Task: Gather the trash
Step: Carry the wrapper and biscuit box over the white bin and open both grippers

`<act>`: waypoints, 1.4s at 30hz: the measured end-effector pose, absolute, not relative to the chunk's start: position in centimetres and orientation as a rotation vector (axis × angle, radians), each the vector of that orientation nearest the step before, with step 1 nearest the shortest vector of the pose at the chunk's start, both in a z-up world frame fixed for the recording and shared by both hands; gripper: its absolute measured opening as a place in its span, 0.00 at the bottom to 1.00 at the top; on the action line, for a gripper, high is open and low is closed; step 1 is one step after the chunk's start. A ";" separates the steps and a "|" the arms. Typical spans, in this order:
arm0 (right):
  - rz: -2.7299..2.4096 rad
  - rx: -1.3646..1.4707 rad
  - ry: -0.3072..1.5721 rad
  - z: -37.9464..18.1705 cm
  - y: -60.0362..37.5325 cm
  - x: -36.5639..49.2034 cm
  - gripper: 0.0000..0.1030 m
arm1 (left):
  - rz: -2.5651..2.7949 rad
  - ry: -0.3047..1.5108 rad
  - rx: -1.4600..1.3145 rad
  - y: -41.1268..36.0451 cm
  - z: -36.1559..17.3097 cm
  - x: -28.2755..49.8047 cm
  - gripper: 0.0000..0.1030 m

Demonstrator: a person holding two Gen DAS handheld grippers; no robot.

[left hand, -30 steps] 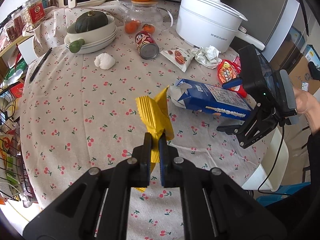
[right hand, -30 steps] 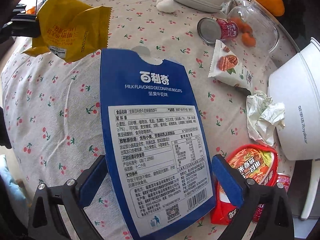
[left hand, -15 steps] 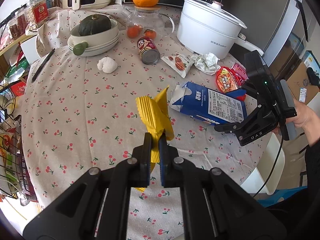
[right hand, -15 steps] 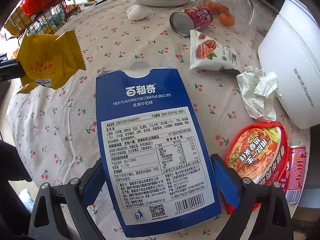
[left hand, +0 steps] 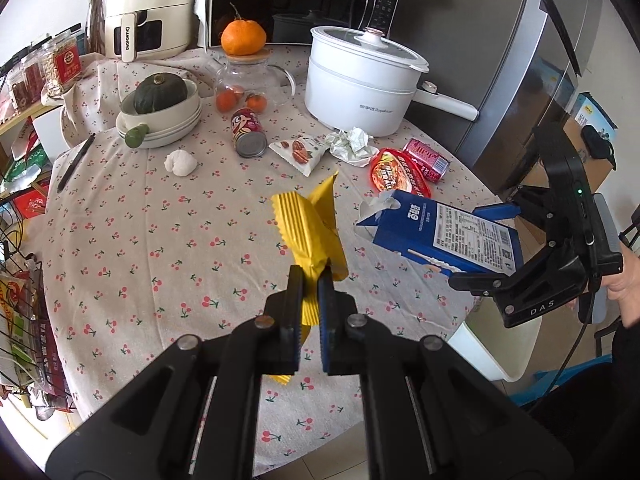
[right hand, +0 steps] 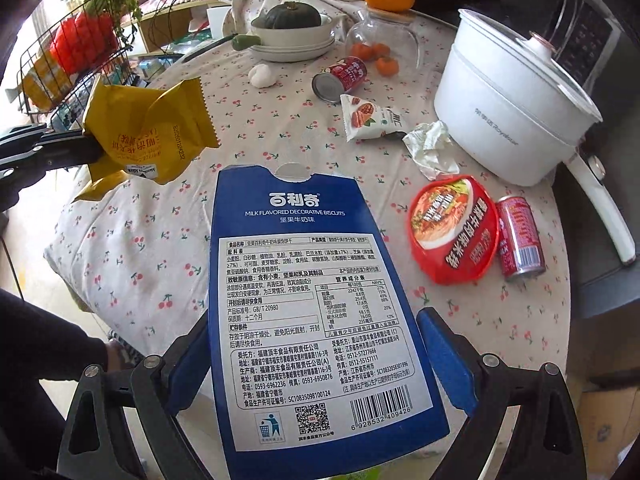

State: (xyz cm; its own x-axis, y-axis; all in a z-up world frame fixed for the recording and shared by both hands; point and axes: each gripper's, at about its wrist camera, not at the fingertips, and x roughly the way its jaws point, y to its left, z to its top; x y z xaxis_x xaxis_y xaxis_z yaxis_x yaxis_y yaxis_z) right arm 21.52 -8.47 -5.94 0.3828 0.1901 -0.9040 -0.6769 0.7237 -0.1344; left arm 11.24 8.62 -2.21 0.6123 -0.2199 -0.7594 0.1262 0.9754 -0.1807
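Left gripper [left hand: 310, 276] is pinched tight on a yellow wrapper [left hand: 310, 226], long side running straight out past the fingers. Right gripper [right hand: 316, 344] is clamped wide on the sides of a blue biscuit box [right hand: 308, 304], held above the table [left hand: 120, 232] edge, torn flap end pointing away from it

Soft daylight, sharp focus, fisheye-warped edges

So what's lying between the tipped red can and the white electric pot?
A nut snack packet and crumpled white paper, clearest in the right wrist view.
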 end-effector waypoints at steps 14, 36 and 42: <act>0.376 -0.344 1.047 -3.4 -19.6 13.5 0.94 | -0.365 0.887 -0.037 -0.3 -2.1 8.1 0.08; 0.028 -0.242 1.190 -7.0 -35.9 8.4 0.94 | -0.719 1.010 0.162 -19.0 -8.6 8.3 0.08; 0.001 -0.245 1.239 -8.4 -37.4 8.5 0.94 | -0.713 1.065 0.190 -20.1 -10.8 9.5 0.23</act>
State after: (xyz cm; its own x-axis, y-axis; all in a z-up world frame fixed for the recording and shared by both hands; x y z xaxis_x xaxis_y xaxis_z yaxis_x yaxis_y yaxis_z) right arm 8.47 -37.35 -8.39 0.3297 -0.1324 -0.9348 -0.1333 0.9737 -0.1849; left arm 9.55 -20.06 -10.78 0.2876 -0.4416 -0.8498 0.6173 0.7639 -0.1881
